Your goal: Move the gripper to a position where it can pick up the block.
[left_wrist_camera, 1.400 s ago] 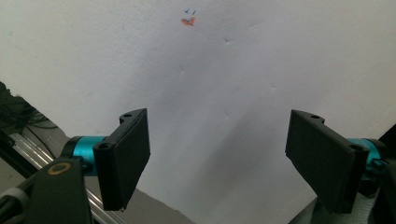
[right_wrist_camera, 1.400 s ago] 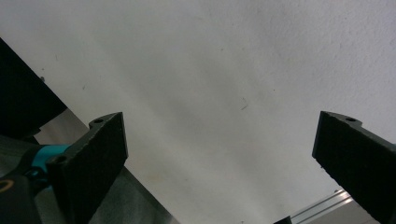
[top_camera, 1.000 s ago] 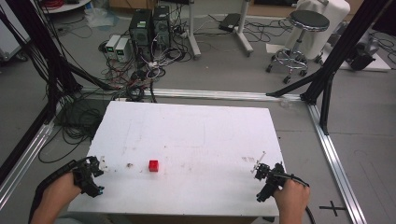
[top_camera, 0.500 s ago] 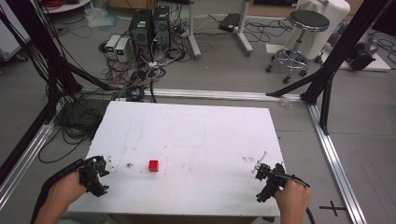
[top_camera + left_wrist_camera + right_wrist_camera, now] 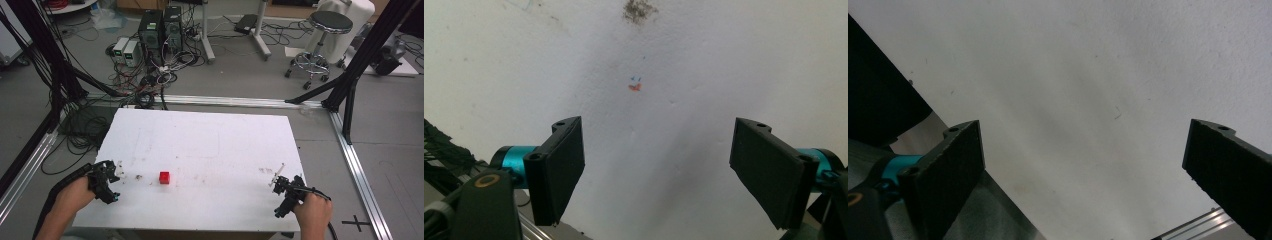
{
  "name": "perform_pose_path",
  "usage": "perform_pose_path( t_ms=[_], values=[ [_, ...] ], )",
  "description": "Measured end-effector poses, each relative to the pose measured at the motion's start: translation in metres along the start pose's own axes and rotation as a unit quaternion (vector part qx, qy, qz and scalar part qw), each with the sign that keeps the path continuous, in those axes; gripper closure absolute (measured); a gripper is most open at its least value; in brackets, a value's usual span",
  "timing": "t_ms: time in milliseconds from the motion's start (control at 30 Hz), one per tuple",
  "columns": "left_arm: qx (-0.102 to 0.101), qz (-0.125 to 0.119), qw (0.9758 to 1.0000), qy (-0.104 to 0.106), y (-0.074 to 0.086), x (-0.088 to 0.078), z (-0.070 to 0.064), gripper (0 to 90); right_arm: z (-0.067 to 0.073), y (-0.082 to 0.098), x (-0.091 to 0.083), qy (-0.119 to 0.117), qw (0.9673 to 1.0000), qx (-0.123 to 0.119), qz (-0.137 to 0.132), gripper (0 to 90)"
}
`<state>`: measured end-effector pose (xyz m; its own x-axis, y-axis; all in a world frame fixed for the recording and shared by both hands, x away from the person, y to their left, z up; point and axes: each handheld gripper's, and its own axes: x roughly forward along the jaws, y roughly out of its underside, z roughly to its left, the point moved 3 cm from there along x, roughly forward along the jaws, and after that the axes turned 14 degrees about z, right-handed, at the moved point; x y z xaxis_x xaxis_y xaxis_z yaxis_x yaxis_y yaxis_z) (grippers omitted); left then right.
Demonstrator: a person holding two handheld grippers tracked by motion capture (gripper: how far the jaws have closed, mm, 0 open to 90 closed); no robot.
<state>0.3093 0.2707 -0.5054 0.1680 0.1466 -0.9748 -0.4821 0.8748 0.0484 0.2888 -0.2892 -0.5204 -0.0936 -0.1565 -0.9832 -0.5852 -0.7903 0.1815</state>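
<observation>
Left hand-held gripper (image 5: 116, 176) has slid closer to the red block (image 5: 164, 177); both hand-held grippers gape wide, empty. Next: reach right, surround block.

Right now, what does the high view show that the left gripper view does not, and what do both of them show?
The high view alone shows the red cube on the white table, both hands, the right gripper, and the floor with cables, computers and a stool behind. The left gripper view alone shows small red and blue marks and a dark smudge up close. Both show the left gripper, its fingers wide open with nothing between them, above the white tabletop.
</observation>
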Motion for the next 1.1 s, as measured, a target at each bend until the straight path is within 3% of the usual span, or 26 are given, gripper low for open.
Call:
perform_pose_path(
  t_ms=[67, 333, 667, 733, 833, 1100],
  values=[
    [0.003, -0.001, 1.0000, 0.002, -0.004, -0.001, 0.000, 22.2, -0.001, 0.001, 0.000, 0.002, 1.0000, -0.001, 0.001, 2.5],
    [0.053, 0.001, 0.9986, -0.001, -0.024, -0.005, -0.001, 22.2, -0.001, 0.002, -0.001, -0.001, 1.0000, 0.000, -0.001, 2.5],
    [0.085, 0.011, 0.9963, 0.001, -0.037, -0.004, 0.006, 22.1, -0.001, 0.001, -0.002, -0.001, 1.0000, -0.007, -0.006, 2.5],
    [0.096, 0.026, 0.9950, -0.007, -0.040, -0.004, 0.008, 22.1, 0.000, 0.001, -0.002, -0.001, 1.0000, -0.006, -0.004, 2.5],
    [0.105, 0.020, 0.9943, -0.009, -0.048, -0.007, 0.009, 22.2, -0.001, 0.000, -0.001, -0.003, 0.9999, -0.009, -0.007, 2.5],
    [0.142, 0.033, 0.9893, -0.006, -0.066, -0.008, 0.009, 22.0, -0.001, 0.001, -0.002, -0.003, 0.9999, -0.008, -0.010, 2.5]
  ],
)
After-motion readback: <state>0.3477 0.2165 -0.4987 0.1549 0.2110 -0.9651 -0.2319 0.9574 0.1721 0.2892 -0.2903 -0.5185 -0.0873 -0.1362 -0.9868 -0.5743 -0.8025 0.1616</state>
